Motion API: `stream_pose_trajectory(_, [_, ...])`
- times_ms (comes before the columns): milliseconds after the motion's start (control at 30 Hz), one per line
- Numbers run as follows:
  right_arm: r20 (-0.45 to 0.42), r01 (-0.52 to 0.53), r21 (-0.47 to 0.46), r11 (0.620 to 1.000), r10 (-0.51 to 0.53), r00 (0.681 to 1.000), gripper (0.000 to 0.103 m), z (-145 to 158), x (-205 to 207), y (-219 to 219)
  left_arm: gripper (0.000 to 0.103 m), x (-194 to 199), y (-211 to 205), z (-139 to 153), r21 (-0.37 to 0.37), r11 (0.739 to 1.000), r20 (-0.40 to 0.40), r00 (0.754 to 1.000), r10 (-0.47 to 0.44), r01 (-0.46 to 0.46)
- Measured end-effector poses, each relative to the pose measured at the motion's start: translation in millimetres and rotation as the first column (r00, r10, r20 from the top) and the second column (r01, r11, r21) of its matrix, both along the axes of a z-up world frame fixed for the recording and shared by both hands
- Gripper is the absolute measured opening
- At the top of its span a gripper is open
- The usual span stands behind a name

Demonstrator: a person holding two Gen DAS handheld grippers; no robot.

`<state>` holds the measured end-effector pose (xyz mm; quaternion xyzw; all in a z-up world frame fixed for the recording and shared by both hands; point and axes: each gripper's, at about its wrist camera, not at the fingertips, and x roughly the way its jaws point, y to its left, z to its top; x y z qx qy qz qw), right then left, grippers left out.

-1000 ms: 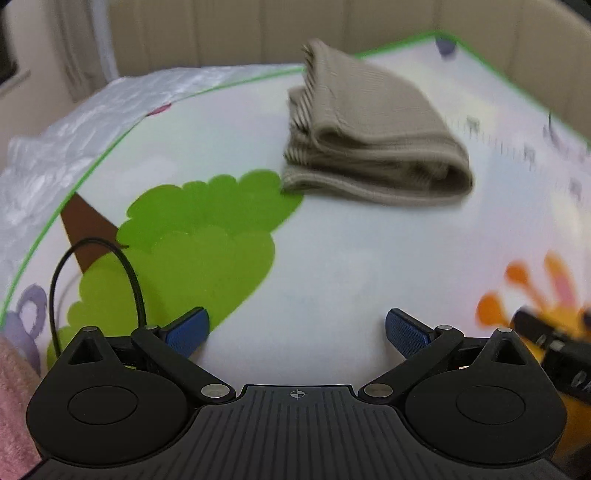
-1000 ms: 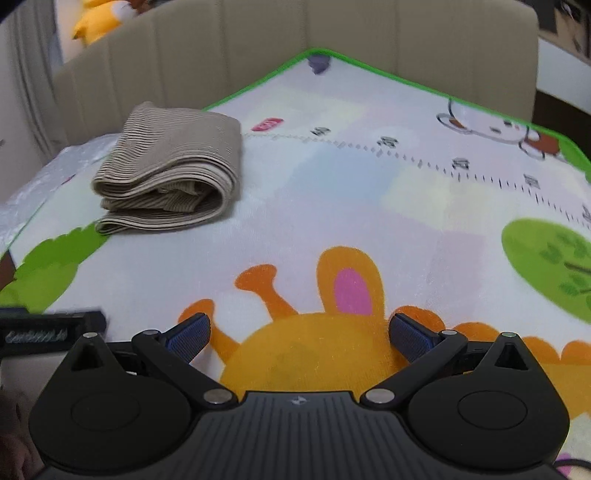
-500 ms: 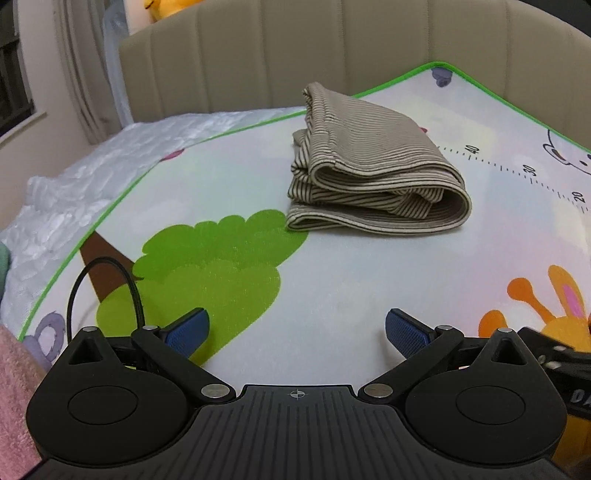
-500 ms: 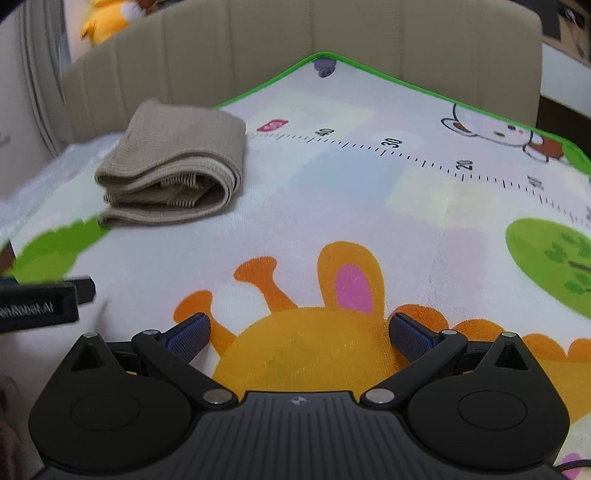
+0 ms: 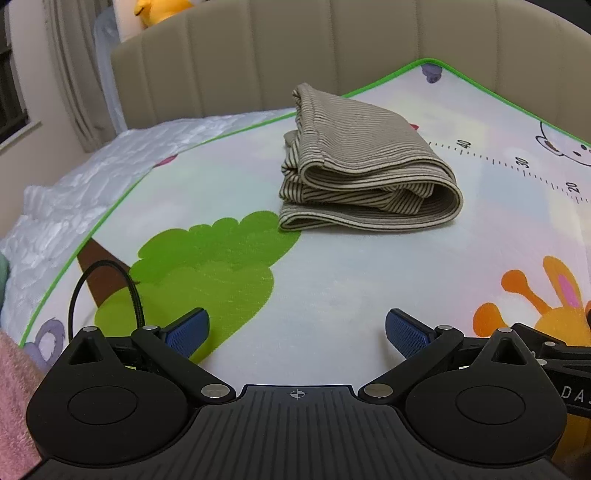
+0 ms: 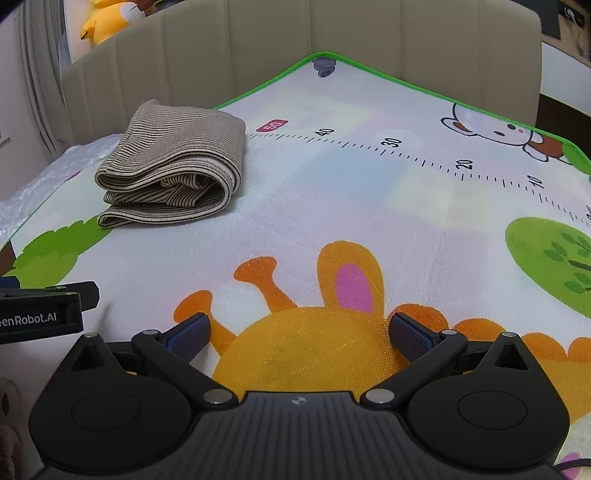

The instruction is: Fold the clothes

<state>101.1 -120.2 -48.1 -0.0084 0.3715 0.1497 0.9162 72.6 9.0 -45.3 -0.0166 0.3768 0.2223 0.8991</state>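
Observation:
A brown striped garment (image 5: 364,166) lies folded in a thick bundle on the cartoon play mat (image 5: 332,280), toward the far side. It also shows in the right wrist view (image 6: 173,173) at the far left. My left gripper (image 5: 297,330) is open and empty, low over the mat, well short of the garment. My right gripper (image 6: 299,332) is open and empty over the orange giraffe print, to the right of the garment. The left gripper's body (image 6: 40,314) shows at the left edge of the right wrist view.
A beige padded headboard (image 5: 332,48) stands behind the mat. A white quilted cover (image 5: 74,192) lies left of the mat. A pink cloth (image 5: 14,398) shows at the lower left. A yellow plush toy (image 6: 107,18) sits behind the headboard.
Both grippers have drawn back and tilted up a little, so the folded garment sits lower and farther in view. Both stay open. The garment has not moved.

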Motion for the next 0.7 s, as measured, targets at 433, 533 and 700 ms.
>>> stream_pose_trajectory(433, [0.001,0.001,-0.016,1.0,-0.001,1.0,0.103,0.4,-0.7,3.7,0.103,0.6,-0.5,-0.6,0.006,1.0,-0.006,1.0,-0.001,0.001])
stream_pose_trajectory(533, [0.003,0.001,-0.021,1.0,-0.001,1.0,0.103,0.4,-0.8,4.9,0.103,0.4,-0.9,-0.5,0.007,1.0,-0.007,1.0,-0.001,0.001])
stream_pose_trajectory(700, [0.003,0.0,-0.023,1.0,0.0,1.0,0.103,0.6,-1.1,5.2,0.103,-0.1,-0.6,0.1,0.009,1.0,-0.006,1.0,-0.002,0.002])
